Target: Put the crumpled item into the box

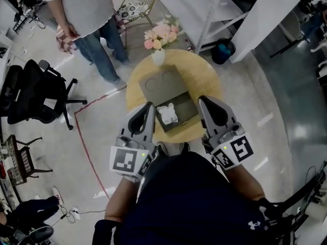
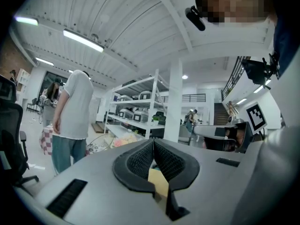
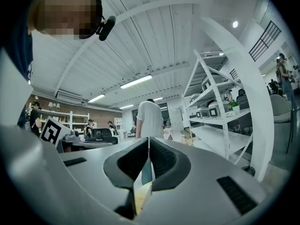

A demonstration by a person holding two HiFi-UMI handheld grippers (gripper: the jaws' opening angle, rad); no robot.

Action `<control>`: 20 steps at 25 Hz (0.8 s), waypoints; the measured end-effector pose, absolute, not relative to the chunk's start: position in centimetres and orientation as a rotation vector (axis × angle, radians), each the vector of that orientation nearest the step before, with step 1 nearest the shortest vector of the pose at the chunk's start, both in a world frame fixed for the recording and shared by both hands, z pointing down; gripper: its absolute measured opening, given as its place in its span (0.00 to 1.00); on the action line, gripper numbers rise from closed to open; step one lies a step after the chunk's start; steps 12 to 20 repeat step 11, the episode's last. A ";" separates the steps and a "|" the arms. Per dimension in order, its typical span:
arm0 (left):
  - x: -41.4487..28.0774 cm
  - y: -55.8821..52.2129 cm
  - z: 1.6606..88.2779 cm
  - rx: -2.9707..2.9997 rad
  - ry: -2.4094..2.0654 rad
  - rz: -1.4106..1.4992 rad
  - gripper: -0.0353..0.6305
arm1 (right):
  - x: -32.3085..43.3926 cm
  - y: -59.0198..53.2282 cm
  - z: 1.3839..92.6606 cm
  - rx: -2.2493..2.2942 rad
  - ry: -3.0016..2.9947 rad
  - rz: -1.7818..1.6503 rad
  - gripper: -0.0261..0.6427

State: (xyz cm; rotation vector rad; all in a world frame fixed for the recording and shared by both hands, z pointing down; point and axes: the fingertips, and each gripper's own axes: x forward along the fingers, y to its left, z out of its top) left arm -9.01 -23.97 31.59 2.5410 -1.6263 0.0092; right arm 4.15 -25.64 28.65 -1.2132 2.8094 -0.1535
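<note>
In the head view a white crumpled item [image 1: 168, 113] lies inside an open grey-brown box [image 1: 188, 114] on a round wooden table [image 1: 204, 75]. The box's lid [image 1: 162, 82] lies flat behind it. My left gripper [image 1: 149, 106] hangs shut at the table's near edge, left of the box. My right gripper [image 1: 203, 101] is shut too, just right of the box. Neither touches the box or the item. In the left gripper view the jaws [image 2: 153, 143] meet with nothing between them. The right gripper's [image 3: 148, 140] jaws are likewise pressed together and empty.
A vase of pink flowers [image 1: 160, 37] stands at the table's far edge. A person in a white T-shirt and jeans [image 1: 84, 14] stands at the far left. A black office chair [image 1: 36, 92], a gold wire chair [image 1: 137, 4] and white shelving [image 1: 217, 6] surround the table.
</note>
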 end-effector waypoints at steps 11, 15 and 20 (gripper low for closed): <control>-9.3 -24.6 32.0 2.543 -1.611 0.028 0.08 | 3.6 -26.1 28.8 -1.212 2.805 -0.173 0.07; -9.3 -24.6 32.0 2.543 -1.611 0.028 0.08 | 3.6 -26.1 28.8 -1.212 2.805 -0.173 0.07; -9.3 -24.6 32.0 2.543 -1.611 0.028 0.08 | 3.6 -26.1 28.8 -1.212 2.805 -0.173 0.07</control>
